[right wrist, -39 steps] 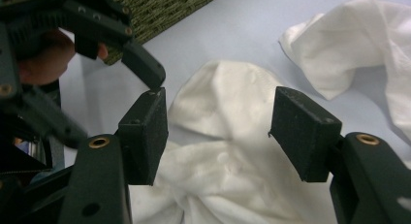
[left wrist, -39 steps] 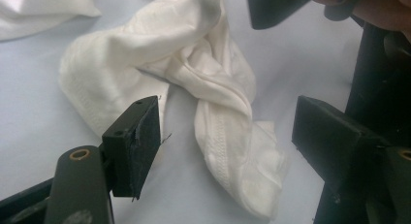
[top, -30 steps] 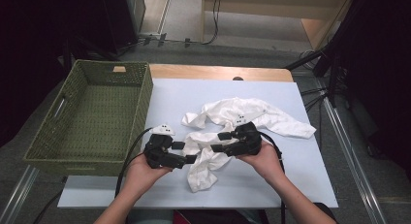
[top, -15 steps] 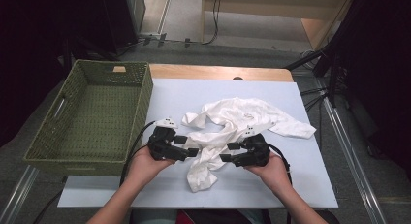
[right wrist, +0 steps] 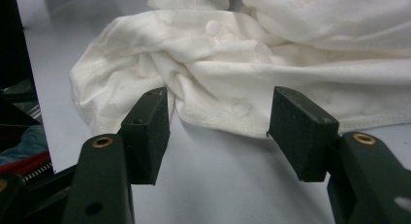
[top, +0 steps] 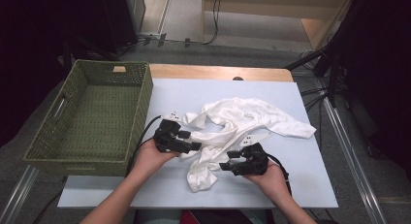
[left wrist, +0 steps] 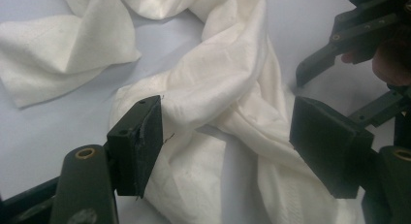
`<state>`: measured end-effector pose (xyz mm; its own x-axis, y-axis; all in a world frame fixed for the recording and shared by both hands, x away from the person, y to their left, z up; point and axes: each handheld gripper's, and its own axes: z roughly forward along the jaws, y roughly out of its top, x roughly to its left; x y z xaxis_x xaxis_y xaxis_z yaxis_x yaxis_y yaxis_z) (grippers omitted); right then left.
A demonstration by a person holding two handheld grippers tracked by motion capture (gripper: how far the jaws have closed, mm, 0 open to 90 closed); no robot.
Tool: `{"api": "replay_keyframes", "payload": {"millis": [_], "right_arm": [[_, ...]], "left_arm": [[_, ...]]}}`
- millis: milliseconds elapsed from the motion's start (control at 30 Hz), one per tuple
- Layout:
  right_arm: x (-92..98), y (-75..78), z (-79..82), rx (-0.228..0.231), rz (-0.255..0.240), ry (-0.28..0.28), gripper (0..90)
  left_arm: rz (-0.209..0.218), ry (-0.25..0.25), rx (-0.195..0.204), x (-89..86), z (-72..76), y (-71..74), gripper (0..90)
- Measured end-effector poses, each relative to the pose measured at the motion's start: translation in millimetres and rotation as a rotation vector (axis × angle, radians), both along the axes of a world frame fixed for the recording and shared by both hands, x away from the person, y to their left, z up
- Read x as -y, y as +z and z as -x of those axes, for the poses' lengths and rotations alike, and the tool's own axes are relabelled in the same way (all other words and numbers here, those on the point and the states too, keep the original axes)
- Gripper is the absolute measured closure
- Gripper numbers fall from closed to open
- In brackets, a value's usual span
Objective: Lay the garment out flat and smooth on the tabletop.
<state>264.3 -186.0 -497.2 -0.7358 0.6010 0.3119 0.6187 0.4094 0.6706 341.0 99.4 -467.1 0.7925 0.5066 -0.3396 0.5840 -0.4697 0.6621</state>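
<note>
Nearest the person, the right gripper (top: 224, 166) is hovering low at the hem of the white garment (top: 232, 124), jaws spread with the stitched edge lying just ahead of the pads and nothing pinched between them, as the right gripper view confirms. Across the crumpled lower end, the left gripper (top: 197, 147) is standing over a twisted fold; its jaws have just been closing slightly but are spread wide, one pad touching the cloth, the other apart from it. The garment is lying crumpled mid-table on the pale blue table cover (top: 310, 185), one sleeve trailing right. Farther left, the green woven basket (top: 145, 95) is sitting beside the cover, apparently empty, though its near wall is hiding part of the floor. Judgement: the step in hand is taking hold at two points. To do it well, each gripper should be sinking until the lower pad slides under a single edge, not the bunched twist, before closing.
</note>
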Motion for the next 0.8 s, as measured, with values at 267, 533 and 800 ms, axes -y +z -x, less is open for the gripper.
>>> {"api": "replay_keyframes", "payload": {"millis": [267, 533, 800], "right_arm": [[-10.2, -6.2, -0.2, -0.005, 0.022, 0.008, 38.2], [-16.9, -13.4, -4.1, 0.003, 0.065, 0.015, 43.5], [-23.1, -15.5, -1.5, 0.071, 0.109, 0.021, 63.2]], "left_arm": [[-0.035, 0.004, -0.016, 4.2, -8.2, -15.6, 32.7], [-0.048, 0.01, -0.016, 3.7, -11.6, -25.5, 44.0], [-0.131, 0.008, 0.068, 8.8, -8.5, -31.5, 59.7]]}}
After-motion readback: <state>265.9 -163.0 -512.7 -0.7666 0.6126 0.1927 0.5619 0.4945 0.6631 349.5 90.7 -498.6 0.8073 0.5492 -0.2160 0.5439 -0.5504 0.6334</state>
